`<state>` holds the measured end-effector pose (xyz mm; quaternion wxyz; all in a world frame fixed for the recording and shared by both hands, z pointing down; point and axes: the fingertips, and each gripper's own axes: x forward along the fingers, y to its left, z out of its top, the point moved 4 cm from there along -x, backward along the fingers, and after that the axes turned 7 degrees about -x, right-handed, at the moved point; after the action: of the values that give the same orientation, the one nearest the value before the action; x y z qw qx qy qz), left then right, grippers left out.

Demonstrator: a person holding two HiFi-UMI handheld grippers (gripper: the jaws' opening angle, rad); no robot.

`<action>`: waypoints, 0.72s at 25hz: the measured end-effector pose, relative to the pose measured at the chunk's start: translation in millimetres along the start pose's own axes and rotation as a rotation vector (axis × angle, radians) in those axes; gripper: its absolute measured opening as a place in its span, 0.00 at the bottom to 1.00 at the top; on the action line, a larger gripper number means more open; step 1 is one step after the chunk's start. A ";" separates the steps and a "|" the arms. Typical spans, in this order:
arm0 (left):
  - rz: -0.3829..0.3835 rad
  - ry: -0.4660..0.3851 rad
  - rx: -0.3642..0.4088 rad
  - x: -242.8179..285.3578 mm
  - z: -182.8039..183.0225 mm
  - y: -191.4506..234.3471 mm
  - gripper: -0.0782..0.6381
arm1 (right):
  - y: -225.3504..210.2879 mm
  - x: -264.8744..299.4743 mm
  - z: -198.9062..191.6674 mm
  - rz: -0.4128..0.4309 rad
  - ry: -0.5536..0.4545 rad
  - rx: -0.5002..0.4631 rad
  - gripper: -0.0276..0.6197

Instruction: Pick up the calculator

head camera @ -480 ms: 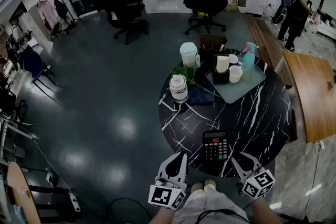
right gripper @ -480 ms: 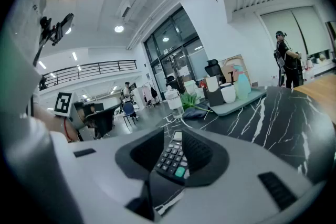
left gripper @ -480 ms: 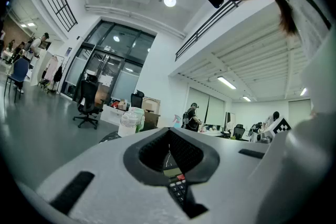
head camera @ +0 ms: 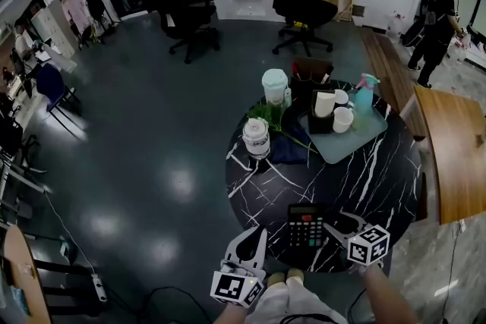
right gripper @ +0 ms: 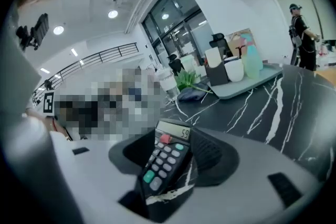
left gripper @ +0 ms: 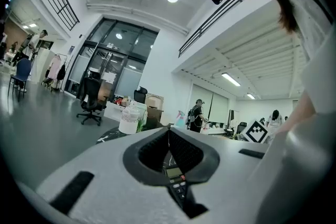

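A black calculator point(head camera: 306, 226) lies on the round black marble table point(head camera: 364, 178), near its front edge. My right gripper point(head camera: 339, 222) is at the calculator's right side, tilted down. In the right gripper view the calculator point(right gripper: 165, 162) lies in the gap of that gripper point(right gripper: 176, 131); the jaws stand wide, with marble showing beside the right pad, so nothing is pinched. My left gripper point(head camera: 262, 230) hovers level off the table's front left edge, its fingertips touching and nothing held. In the left gripper view the calculator point(left gripper: 176, 186) shows under that gripper's point(left gripper: 168, 131) closed tips.
Further back on the table are a grey tray point(head camera: 357, 140) with cups and a teal spray bottle point(head camera: 363, 91), a white jar point(head camera: 257, 136), a lidded tub point(head camera: 275, 85), greenery and a dark cloth point(head camera: 288, 148). A wooden table point(head camera: 456, 148) stands to the right. Office chairs and a person point(head camera: 440, 11) are beyond.
My right gripper has moved forward and left up to the calculator, which now sits between its jaws. The left gripper has hardly moved.
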<state>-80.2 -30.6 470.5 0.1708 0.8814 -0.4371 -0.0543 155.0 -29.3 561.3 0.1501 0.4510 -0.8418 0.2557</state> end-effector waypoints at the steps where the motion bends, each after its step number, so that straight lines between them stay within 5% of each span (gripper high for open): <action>1: 0.006 0.003 0.001 2.9 -1.9 2.0 0.12 | -6.8 8.1 -0.2 0.016 0.035 -0.004 0.34; 18: 0.100 -0.009 -0.021 15.6 -25.8 30.7 0.12 | -25.3 72.5 -11.4 0.343 0.385 0.081 0.34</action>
<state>-87.4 -53.5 506.2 0.1805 0.8563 -0.4809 -0.0544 136.7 -84.1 613.2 0.2439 0.2504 -0.8509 0.3922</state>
